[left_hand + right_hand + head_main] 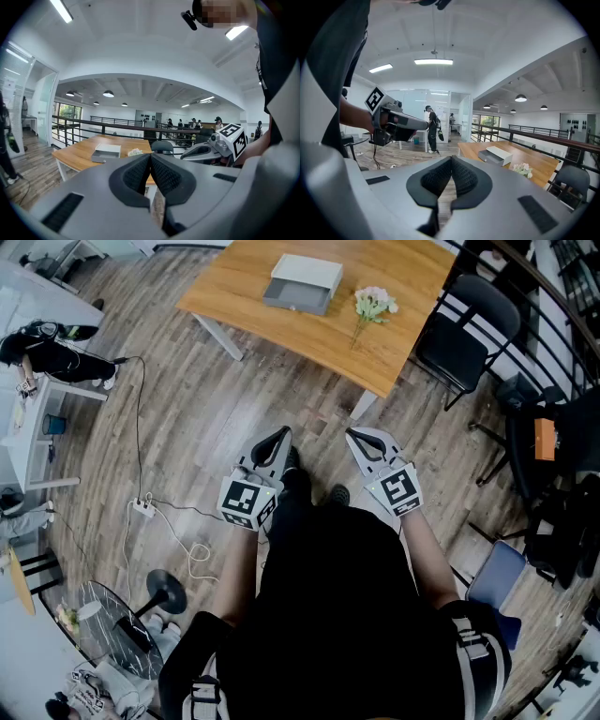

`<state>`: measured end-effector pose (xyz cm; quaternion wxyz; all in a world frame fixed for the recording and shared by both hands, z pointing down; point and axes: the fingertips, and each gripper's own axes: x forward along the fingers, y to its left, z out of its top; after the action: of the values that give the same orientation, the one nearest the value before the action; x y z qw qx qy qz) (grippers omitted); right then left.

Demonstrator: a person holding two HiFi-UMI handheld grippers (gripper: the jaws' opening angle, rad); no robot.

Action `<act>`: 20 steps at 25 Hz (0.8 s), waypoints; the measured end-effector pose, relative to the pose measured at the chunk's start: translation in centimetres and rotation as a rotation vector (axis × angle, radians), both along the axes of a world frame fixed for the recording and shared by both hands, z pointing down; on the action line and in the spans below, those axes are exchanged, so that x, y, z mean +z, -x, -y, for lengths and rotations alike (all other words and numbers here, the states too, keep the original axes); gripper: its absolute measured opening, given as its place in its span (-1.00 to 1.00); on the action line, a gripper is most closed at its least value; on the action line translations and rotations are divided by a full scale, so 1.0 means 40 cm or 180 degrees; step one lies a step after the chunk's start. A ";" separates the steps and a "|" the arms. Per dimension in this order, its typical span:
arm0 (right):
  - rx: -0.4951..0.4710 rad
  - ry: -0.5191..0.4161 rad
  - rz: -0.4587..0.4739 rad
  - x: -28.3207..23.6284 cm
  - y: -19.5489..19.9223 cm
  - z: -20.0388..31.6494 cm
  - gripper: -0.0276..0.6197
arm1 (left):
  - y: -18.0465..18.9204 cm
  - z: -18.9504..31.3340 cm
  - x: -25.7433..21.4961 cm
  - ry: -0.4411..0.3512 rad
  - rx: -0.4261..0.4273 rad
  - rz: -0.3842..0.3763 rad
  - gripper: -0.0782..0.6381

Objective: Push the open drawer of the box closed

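Observation:
A small white box with its grey drawer pulled out lies on the wooden table far ahead. The box also shows in the left gripper view, and the box in the right gripper view. My left gripper and right gripper are held side by side close to my body, well short of the table. Both are shut with nothing between the pads. The left gripper and right gripper have their tips touching.
A bunch of pale flowers lies on the table right of the box. A black chair stands at the table's right end. A power strip with cables lies on the wood floor to my left, a fan behind it. A railing runs past the table.

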<state>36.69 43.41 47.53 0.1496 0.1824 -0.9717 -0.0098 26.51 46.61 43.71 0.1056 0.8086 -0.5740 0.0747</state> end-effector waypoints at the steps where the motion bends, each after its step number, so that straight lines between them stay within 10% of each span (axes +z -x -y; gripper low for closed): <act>1: 0.0008 -0.0038 -0.0001 -0.003 0.014 0.012 -0.87 | 0.016 0.008 -0.003 -0.0006 0.0009 0.0009 -0.72; 20: 0.0256 -0.0010 -0.0074 -0.012 0.383 0.302 -0.87 | 0.396 0.312 0.014 0.0018 0.0320 0.0046 -0.72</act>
<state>21.35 31.33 47.06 0.1609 0.2215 -0.9618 -0.0074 10.68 34.13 44.25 0.0999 0.8356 -0.5331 0.0874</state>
